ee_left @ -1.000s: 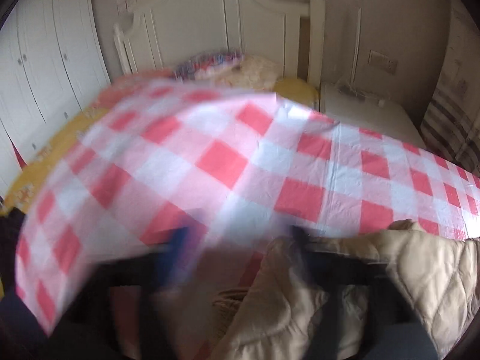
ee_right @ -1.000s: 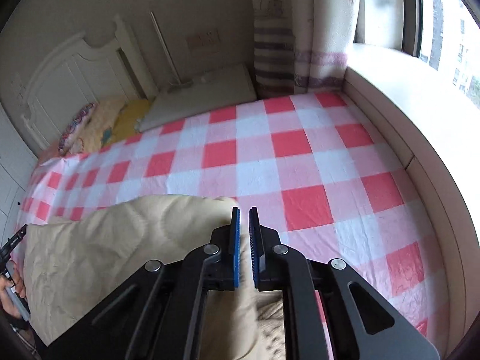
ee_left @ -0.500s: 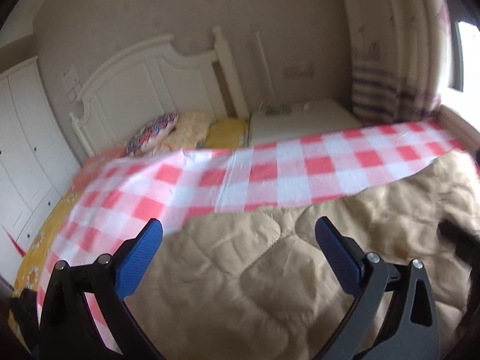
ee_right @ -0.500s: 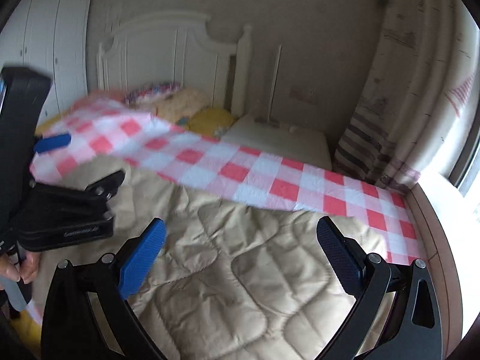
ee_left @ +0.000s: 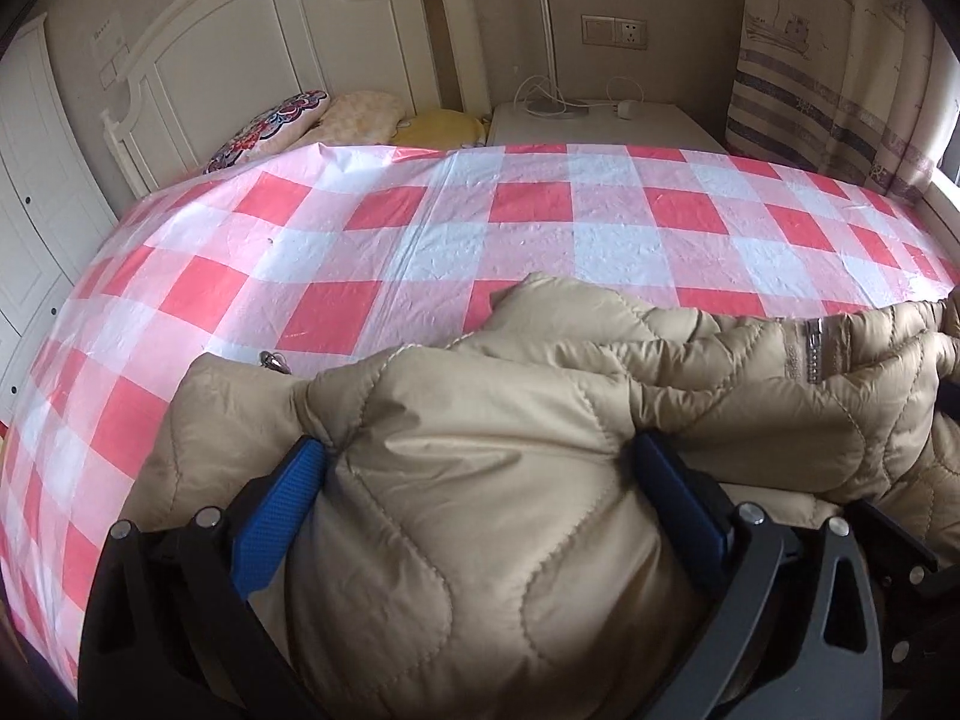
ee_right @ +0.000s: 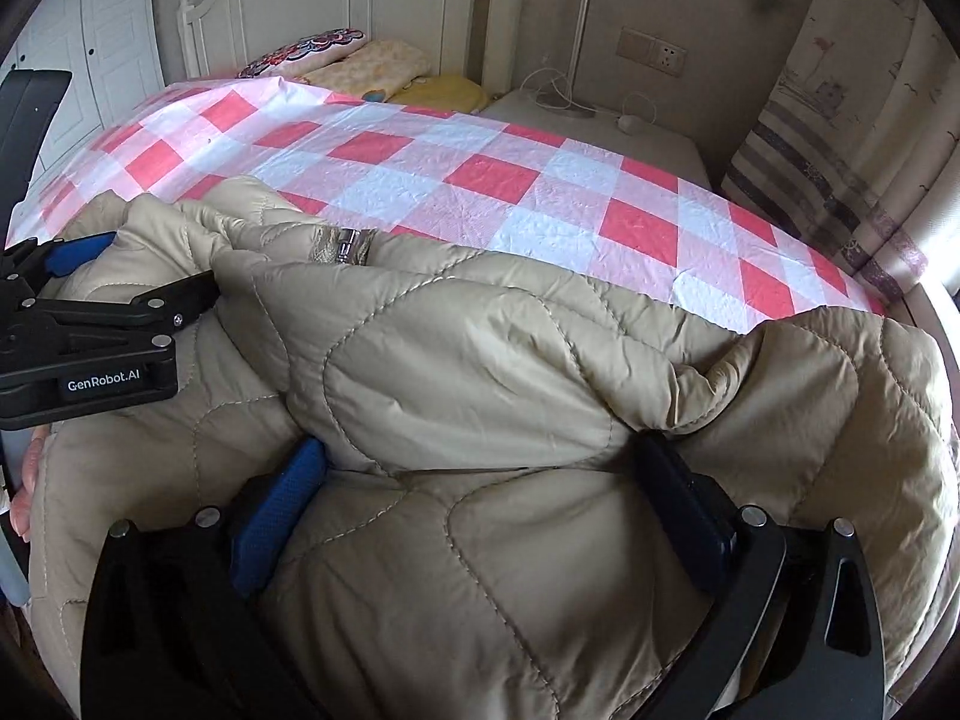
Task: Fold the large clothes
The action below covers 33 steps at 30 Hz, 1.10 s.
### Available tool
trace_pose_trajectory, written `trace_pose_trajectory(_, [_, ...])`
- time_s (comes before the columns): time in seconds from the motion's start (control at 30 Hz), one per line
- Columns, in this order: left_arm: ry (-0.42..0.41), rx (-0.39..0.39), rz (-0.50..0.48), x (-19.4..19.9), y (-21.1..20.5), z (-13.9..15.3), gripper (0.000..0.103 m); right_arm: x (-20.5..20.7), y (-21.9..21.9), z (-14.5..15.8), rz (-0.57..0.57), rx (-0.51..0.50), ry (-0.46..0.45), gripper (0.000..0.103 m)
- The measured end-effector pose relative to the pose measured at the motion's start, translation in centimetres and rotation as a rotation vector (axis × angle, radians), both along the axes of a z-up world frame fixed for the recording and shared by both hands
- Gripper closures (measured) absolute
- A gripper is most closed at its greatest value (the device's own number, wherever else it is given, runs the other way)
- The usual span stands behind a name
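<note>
A beige quilted down jacket (ee_left: 480, 540) lies bunched on the near part of a bed covered with a red-and-white checked sheet (ee_left: 528, 204). My left gripper (ee_left: 480, 450) is open wide and pushed down into the jacket, and a puffy fold bulges between its blue pads. In the right wrist view my right gripper (ee_right: 480, 450) is just as wide, with another fold of the jacket (ee_right: 480, 360) between its fingers. The left gripper's black housing (ee_right: 90, 360) shows at the left edge there. A metal-trimmed band (ee_right: 345, 246) on the jacket lies between the two grippers.
A white headboard (ee_left: 360, 42) with patterned pillows (ee_left: 270, 126) stands at the far end. A white nightstand (ee_left: 600, 120) with a lamp pole and cables stands beside it. A striped curtain (ee_left: 840, 90) hangs at the right and white wardrobe doors (ee_left: 30, 180) at the left. A person's fingers (ee_right: 27, 480) show.
The right gripper went from shut to wide open. Both grippers dropped onto the jacket, so folds now bulge between their fingers. The checked sheet has settled flat.
</note>
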State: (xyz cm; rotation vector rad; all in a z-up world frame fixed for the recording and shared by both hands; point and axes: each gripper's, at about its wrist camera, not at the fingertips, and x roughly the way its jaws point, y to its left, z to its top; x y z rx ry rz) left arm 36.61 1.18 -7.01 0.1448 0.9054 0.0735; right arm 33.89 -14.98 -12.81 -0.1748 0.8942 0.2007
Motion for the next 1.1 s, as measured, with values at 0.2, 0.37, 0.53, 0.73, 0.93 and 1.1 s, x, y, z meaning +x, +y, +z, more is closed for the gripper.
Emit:
trace_pose_trajectory(0.2, [0.007, -0.021, 0.001, 0.4, 0.0, -0.3, 0.002, 1.0, -1.3, 0.1, 0.000, 0.049, 0.015, 0.004])
trace_pose_trajectory(0.37, [0.013, -0.053, 0.004, 0.4, 0.4, -0.4, 0.002, 0.9, -1.4, 0.2, -0.001, 0.061, 0.002, 0.004])
trace_pose_trajectory(0.53, [0.012, -0.067, 0.004, 0.4, 0.6, -0.3, 0.002, 0.4, -1.7, 0.8, -0.008, 0.068, -0.003, 0.005])
trace_pose_trajectory(0.73, [0.012, -0.077, 0.004, 0.5, 0.7, -0.3, 0.002, 0.7, -2.4, 4.9, -0.127, 0.093, -0.094, 0.005])
trace_pose_trajectory(0.93, [0.011, -0.099, 0.014, 0.5, 1.0, -0.2, 0.002, 5.5, 0.8, 1.6, -0.097, -0.080, -0.040, 0.005])
trace_pose_trajectory(1.1, [0.024, -0.114, 0.030, 0.5, 1.3, -0.1, 0.002, 7.0, -0.3, 1.2, -0.120, 0.002, -0.016, 0.004])
